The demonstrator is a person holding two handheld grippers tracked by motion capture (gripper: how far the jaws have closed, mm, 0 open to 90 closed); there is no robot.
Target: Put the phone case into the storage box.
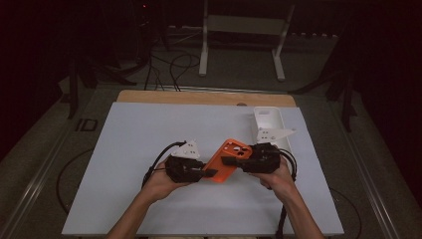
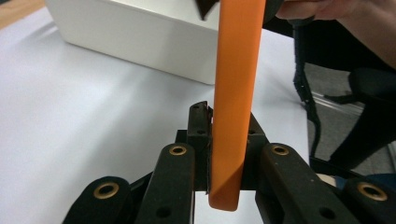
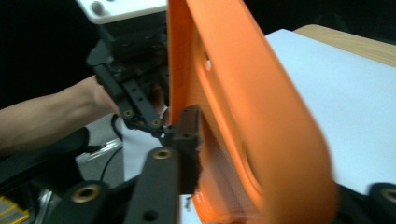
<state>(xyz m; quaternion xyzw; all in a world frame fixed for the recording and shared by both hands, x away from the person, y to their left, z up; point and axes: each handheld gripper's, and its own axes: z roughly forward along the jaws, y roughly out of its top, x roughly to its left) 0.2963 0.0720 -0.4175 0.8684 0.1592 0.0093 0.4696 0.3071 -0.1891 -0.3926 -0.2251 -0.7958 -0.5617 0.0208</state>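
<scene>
Orange phone case point(image 1: 227, 160) hangs in the air above the white table cover point(image 1: 139, 149), its long axis running on a slant from the left gripper point(image 1: 208, 173) at its near lower end up to the right gripper point(image 1: 230, 160) at its far end with the camera cut-out. Left jaws are pinched tight on the case's thin edge, while the right jaws stand slightly spread around the other end, one pad near the inner face and no firm press visible. White open box point(image 1: 269, 125) lies beyond the right hand, nearer that arm; I cannot tell what, if anything, is in it
</scene>
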